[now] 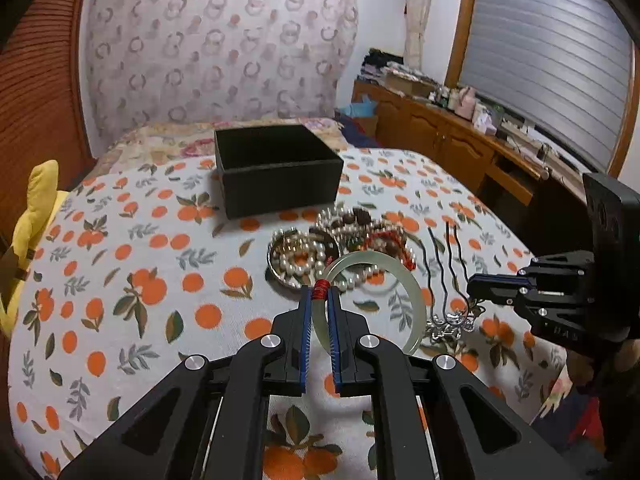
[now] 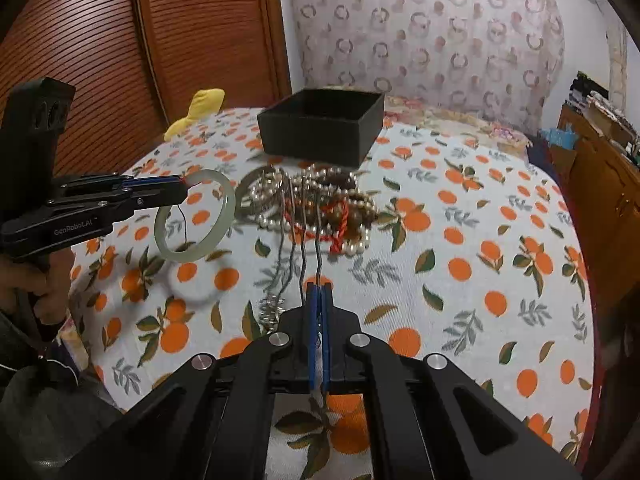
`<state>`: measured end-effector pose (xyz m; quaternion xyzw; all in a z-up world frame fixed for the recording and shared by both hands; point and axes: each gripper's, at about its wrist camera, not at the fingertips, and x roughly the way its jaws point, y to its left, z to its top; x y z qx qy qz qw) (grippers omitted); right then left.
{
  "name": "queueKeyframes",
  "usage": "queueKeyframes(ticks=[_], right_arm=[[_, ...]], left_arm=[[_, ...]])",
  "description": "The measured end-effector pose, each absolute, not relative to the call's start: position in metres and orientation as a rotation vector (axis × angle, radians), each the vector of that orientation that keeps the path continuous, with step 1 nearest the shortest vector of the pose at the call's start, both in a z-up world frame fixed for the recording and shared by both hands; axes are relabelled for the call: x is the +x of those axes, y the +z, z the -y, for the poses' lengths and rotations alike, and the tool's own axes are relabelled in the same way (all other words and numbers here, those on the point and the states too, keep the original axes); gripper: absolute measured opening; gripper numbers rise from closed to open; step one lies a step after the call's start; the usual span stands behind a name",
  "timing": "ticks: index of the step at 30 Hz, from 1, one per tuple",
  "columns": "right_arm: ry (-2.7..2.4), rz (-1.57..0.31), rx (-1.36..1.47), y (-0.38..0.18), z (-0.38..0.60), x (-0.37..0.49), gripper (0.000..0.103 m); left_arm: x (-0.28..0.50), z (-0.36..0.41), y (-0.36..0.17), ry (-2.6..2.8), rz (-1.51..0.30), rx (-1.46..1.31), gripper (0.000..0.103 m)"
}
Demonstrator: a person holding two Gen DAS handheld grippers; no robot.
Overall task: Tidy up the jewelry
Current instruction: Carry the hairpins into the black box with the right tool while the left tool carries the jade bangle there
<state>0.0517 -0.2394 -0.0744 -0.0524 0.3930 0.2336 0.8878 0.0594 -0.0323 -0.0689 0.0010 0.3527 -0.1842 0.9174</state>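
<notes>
Left gripper (image 1: 320,294) clamped on pale bangle (image 1: 414,300), lifted above orange-print cloth (image 1: 120,280). Black box (image 1: 276,168) w/ open top sits behind bead pile (image 1: 340,240). Right gripper (image 2: 319,290) pinched on wavy hairpin (image 2: 318,248) near pile.

I see a pale green bangle (image 1: 414,300) with a red thread wrap on its rim, lifted off the cloth and tilted, in front of the black box (image 1: 276,168). The box is open-topped and stands upright. Just in front of the box lies a heap of jewelry (image 1: 340,244): pearl strands, brown bead bracelets, a red cord, tangled and touching. Nearer than the heap, two dark wavy hairpins (image 2: 302,240) with silver ornaments extend toward me.
</notes>
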Motion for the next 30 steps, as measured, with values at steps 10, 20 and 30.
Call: queueKeyframes(ticks=[10,20,30], right_arm=[[0.485,-0.748,-0.146,-0.05,0.232,0.062,0.002],[0.489,-0.68,-0.186,-0.02,0.225,0.109,0.002],[0.537,-0.634,-0.143,-0.006,0.203,0.187,0.002]], left_arm=[[0.077,0.027,-0.046,-0.358,-0.653,-0.01,0.007],[0.116,0.016,-0.036,-0.323,-0.631,-0.018,0.007],[0.16,0.004,-0.023,-0.272,-0.624,-0.021,0.007]])
